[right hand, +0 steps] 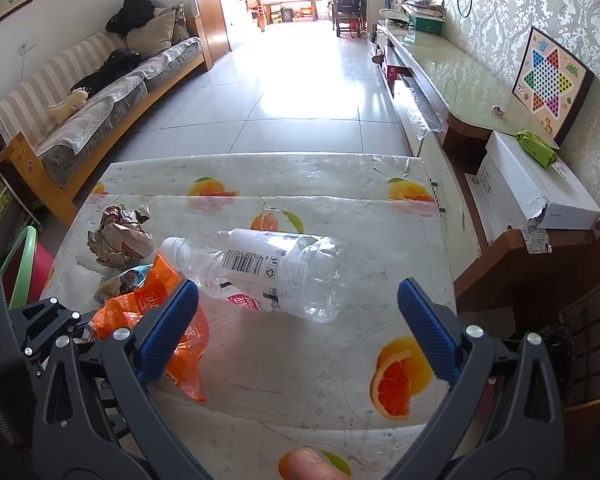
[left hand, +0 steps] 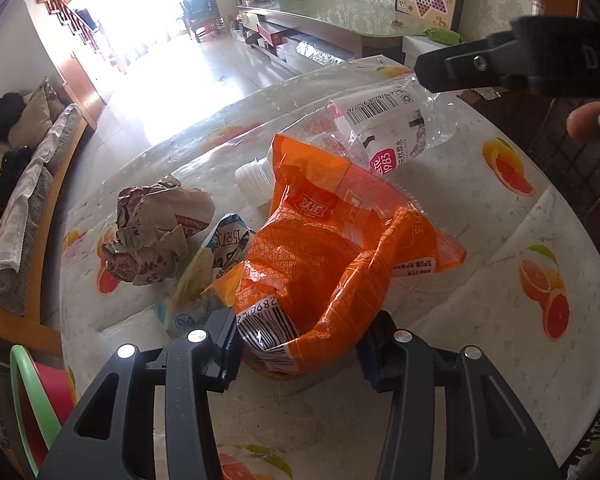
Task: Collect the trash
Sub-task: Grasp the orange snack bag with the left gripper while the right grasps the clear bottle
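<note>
My left claw (left hand: 298,346) has dark grey, speckled fingers with round silver screws. My right claw (right hand: 298,330) shows ribbed blue pads (right hand: 428,330) on triangular cut-out arms.

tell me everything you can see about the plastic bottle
The bottle is clear, crumpled plastic, uncapped and apparently empty, lying on its side on the table, its neck toward the paper ball. Its white label carries a barcode and a pink patch. It overlaps the orange bag. No gripper touches it.

The snack bag (left hand: 340,264) is lying on the table (left hand: 480,300), the crumpled paper (left hand: 156,232) sitting to its left, the empty bottle (right hand: 268,272) lying behind it
</note>
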The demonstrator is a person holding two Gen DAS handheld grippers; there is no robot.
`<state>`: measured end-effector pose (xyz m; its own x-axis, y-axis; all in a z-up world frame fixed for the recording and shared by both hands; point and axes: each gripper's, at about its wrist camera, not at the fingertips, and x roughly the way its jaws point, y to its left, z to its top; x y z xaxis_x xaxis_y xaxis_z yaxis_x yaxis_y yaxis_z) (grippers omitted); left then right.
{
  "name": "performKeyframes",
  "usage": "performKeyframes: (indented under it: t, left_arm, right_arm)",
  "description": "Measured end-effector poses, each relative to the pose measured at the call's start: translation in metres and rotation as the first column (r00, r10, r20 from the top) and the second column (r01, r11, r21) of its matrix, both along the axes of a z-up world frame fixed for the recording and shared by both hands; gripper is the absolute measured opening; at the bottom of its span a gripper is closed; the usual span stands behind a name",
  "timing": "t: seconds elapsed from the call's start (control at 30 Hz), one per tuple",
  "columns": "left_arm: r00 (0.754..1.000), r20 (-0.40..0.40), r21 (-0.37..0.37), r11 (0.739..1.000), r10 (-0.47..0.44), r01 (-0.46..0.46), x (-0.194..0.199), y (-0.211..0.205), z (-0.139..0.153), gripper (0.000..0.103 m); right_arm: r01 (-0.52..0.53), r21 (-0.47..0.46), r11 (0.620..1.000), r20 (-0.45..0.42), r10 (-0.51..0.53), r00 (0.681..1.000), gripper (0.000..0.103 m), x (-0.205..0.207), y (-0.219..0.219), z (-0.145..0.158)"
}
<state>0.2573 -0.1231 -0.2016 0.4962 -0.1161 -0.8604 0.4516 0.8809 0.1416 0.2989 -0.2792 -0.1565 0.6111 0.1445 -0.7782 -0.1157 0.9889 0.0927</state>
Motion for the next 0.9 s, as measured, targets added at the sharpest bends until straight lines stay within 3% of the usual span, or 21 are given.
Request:
performKeyframes:
  t: [0.3, 0.5, 0.73, 0.9]
  left_arm:
    - [0.999, -0.011, -0.105, 0.993, 0.045, -0.046, -0.034, 0.042, 0.029, 0.044]
    - [0.997, -0.031, -0.140, 0.988, 0.068, -0.071, -0.051, 0.062, 0.032, 0.045]
    - [0.996, -0.037, -0.171, 0.982, 0.075, -0.080, -0.051, 0.065, 0.033, 0.045]
    - [0.994, -0.028, -0.196, 0.974, 0.106, -0.110, -0.044, 0.072, 0.038, 0.045]
  right_arm:
    - [-0.146, -0.073, 0.987, -0.050, 0.143, 0.988, 0.098, 0.038, 0.026, -0.018]
    - [-0.304, -0.173, 0.937, -0.092, 0.292, 0.952, 0.098, 0.048, 0.048, -0.031]
    - [-0.461, -0.273, 0.844, -0.112, 0.449, 0.887, 0.098, 0.051, 0.068, -0.038]
    - [-0.571, -0.394, 0.721, -0.136, 0.568, 0.812, 0.098, 0.048, 0.092, -0.037]
